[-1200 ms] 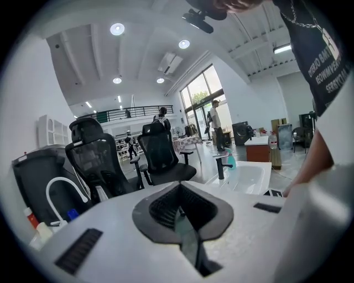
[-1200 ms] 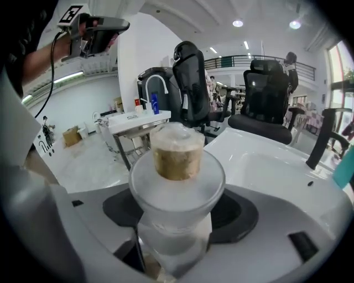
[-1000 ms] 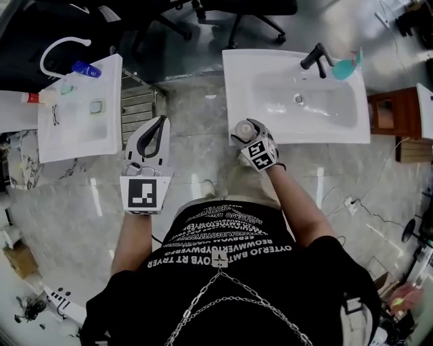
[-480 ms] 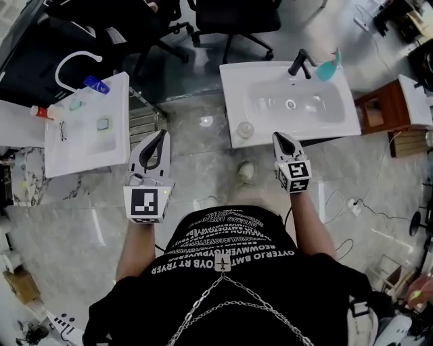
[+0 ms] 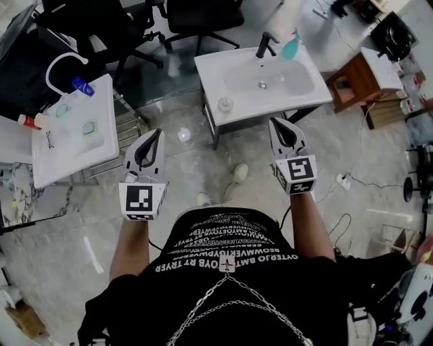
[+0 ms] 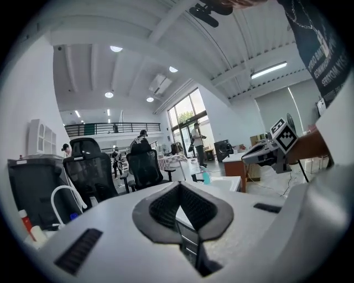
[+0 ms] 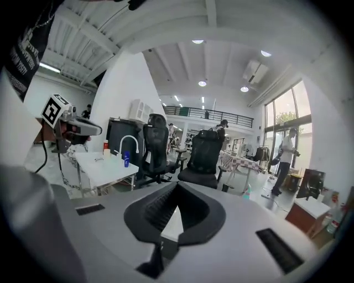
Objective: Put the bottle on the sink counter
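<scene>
**Student:** What setting does the head view show?

**Instructor:** A hall with a pale marbled floor (image 5: 169,223), seen steeply from above. A white sink counter (image 5: 220,71) stands at upper centre. A black tap (image 5: 266,44) and a teal container (image 5: 292,46) are at its far edge. A second white table (image 5: 64,145) stands to the left, and black office chairs (image 5: 196,17) lie beyond both.

**Student:** Where is the bottle?

**Instructor:** The bottle (image 5: 225,104), pale and seen from its top, stands upright on the near left corner of the sink counter, just beside the basin (image 5: 281,81). Neither gripper touches it.

**Student:** How does the left gripper stand?

**Instructor:** The left gripper (image 5: 158,134) is held over the floor between the two tables, well apart from the bottle. In the left gripper view its jaws meet at the tips, with nothing between them.

**Student:** And the right gripper?

**Instructor:** The right gripper (image 5: 277,122) appears with its tip at the near edge of the sink counter, to the right of the bottle and apart from it. Its jaws have just been closing. In the right gripper view they meet at the tips, and no object lies between them.
</scene>
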